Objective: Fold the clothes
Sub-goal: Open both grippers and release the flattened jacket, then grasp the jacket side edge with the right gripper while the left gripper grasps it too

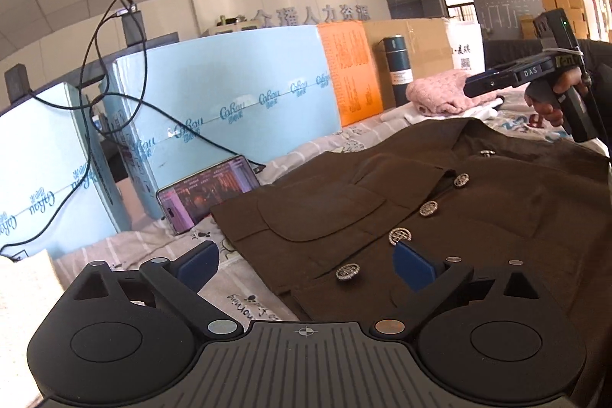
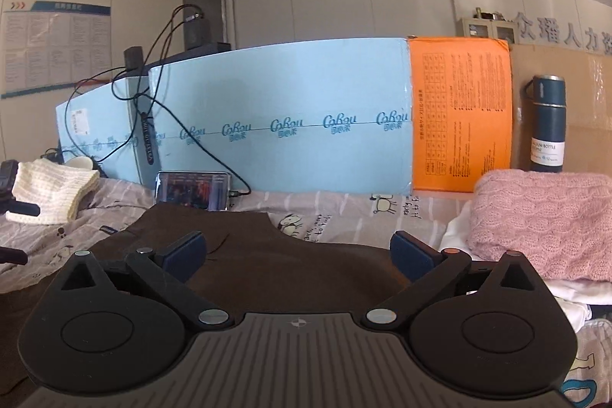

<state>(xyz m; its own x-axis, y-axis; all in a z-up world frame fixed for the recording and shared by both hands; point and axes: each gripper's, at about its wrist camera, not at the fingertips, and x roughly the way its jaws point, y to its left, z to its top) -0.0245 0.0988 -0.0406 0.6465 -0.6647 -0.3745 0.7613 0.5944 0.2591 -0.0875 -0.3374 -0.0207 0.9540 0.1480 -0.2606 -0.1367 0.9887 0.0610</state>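
The bed (image 1: 244, 278), under a printed sheet, carries a brown jacket (image 1: 478, 217) spread flat, front up and buttoned, filling its middle, hem toward the left side. A folded pink knit (image 2: 543, 220) sits on white cloth at the far right edge, and a cream knit (image 2: 53, 194) lies at the far left. Both tools are spread wide and hold nothing: the left tool (image 1: 306, 266) hovers at the hem, the right tool (image 2: 298, 255) over the collar end. To fold well, I judge each should pinch one edge fully through both layers and lift evenly, so the buttoned front stays smooth.
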